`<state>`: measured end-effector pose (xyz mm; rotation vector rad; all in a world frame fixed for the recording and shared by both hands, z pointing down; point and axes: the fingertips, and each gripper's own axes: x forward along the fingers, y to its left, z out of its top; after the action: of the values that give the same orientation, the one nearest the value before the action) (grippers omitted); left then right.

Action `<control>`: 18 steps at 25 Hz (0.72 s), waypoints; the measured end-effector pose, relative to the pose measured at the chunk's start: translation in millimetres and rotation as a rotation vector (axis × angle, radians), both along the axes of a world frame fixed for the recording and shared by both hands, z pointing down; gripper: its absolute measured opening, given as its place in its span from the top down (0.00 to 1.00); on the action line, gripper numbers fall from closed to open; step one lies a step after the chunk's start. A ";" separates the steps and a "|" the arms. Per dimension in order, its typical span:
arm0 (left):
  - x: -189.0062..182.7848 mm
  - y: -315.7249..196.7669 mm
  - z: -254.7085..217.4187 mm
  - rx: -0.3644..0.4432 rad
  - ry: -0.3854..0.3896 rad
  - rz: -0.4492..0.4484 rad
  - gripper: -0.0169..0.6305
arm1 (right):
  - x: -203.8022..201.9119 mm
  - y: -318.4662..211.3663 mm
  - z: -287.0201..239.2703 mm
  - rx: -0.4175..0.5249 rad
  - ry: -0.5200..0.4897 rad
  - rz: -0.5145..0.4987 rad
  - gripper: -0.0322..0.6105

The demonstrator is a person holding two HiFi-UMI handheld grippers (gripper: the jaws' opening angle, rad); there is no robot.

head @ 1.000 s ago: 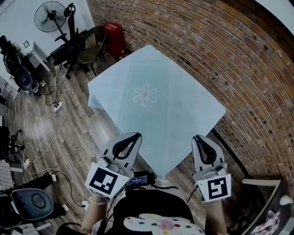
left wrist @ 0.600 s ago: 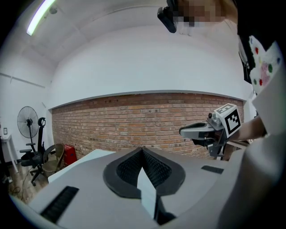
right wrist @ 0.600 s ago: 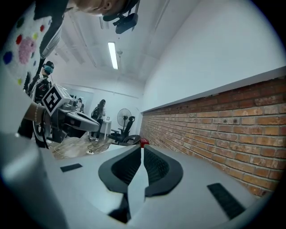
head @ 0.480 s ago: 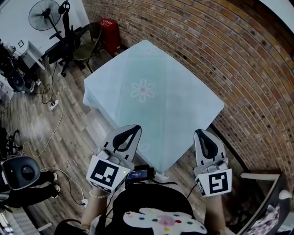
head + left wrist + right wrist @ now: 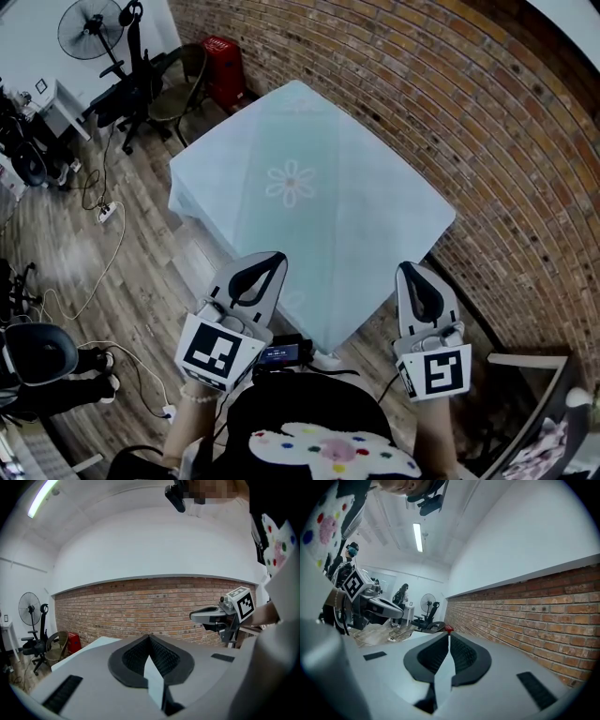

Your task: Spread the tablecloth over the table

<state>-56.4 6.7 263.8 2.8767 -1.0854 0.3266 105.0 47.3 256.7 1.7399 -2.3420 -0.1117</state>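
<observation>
The cloth (image 5: 319, 216) lay spread out flat over the table, which was hidden under it. It was pale blue with a white flower (image 5: 292, 183) in the middle. One corner pointed at the person, and the left side hung down a bit. The brick wall (image 5: 487, 141) ran close by its far right side.

The left gripper (image 5: 270, 259) was at the near left edge of the cloth. Its jaws were closed. In the left gripper view a thin pale strip sat pinched between the pads. It looked like the edge of the cloth, but the strip was too small there to be sure.

The right gripper (image 5: 410, 272) was at the near right edge of the cloth. Its jaws were closed too, with the same kind of pale strip pinched between them.

Both grippers pointed away from the person and lay almost flat. They were well apart, and the near corner of the cloth sat between them.

The floor (image 5: 150, 281) was made of wood boards, and thin cables (image 5: 105, 267) lay on it to the left. A red box (image 5: 228, 70) stood by the wall near the far corner of the cloth. A chair (image 5: 141, 89) and a fan (image 5: 89, 28) stood farther off to the left.
</observation>
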 end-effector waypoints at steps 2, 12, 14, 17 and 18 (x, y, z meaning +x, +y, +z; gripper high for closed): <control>-0.7 0.1 -1.0 -0.010 0.008 -0.006 0.95 | -1.2 -0.7 -0.9 -0.001 -0.004 0.000 0.89; -4.4 -5.2 -6.6 0.021 0.005 -0.005 0.95 | -6.5 -3.0 -0.8 -0.008 0.026 -0.018 0.89; -3.9 -7.2 -9.3 0.013 0.016 -0.009 0.95 | -8.0 -5.3 -1.6 -0.007 0.027 -0.020 0.89; -4.1 -7.2 -11.2 -0.003 0.031 -0.012 0.95 | -11.1 -6.1 -2.1 -0.007 0.035 -0.025 0.89; -4.7 -7.0 -11.1 -0.006 0.033 -0.012 0.95 | -12.3 -6.3 -2.2 -0.008 0.037 -0.025 0.89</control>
<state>-61.1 -0.3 252.8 2.8587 -1.0941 0.2806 92.7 41.0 254.5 1.6903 -2.3357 -0.1375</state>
